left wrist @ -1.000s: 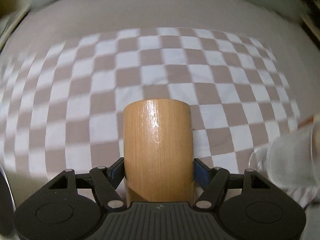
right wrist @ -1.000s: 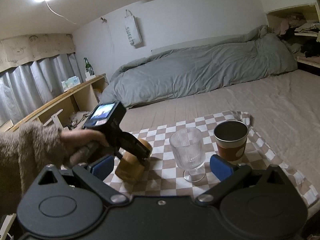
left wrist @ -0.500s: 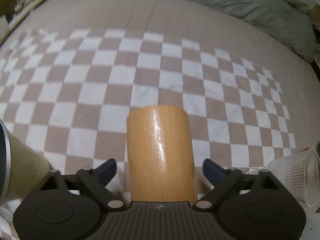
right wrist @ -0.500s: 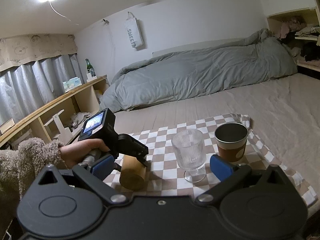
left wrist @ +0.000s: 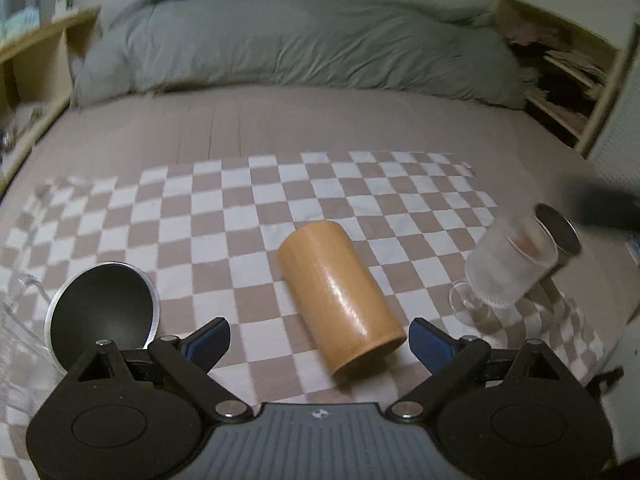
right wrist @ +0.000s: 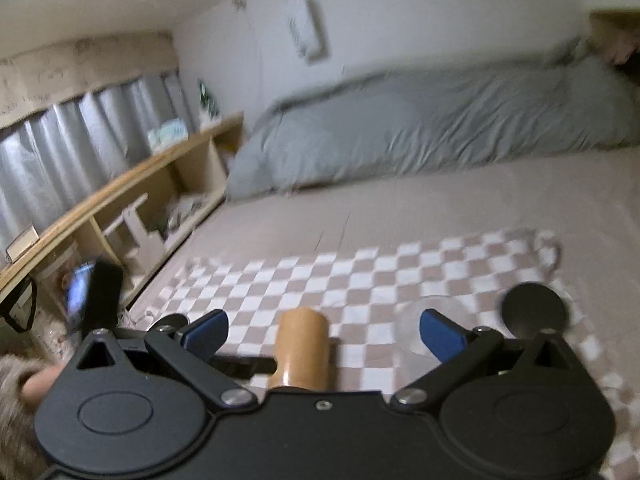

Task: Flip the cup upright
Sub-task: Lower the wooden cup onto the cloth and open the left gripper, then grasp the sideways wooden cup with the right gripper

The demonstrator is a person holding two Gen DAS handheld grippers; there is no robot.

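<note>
wood cup on its side on checked cloth; l gripper & r gripper both open, empty.

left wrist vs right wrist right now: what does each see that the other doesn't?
Left wrist only: the black-lined cup at lower left, and the ribbed glass sharply. Right wrist only: curtains, wooden shelf, the left gripper's screen. Both: wooden cup lying on its side on the checkered cloth, grey duvet, open jaws.
</note>
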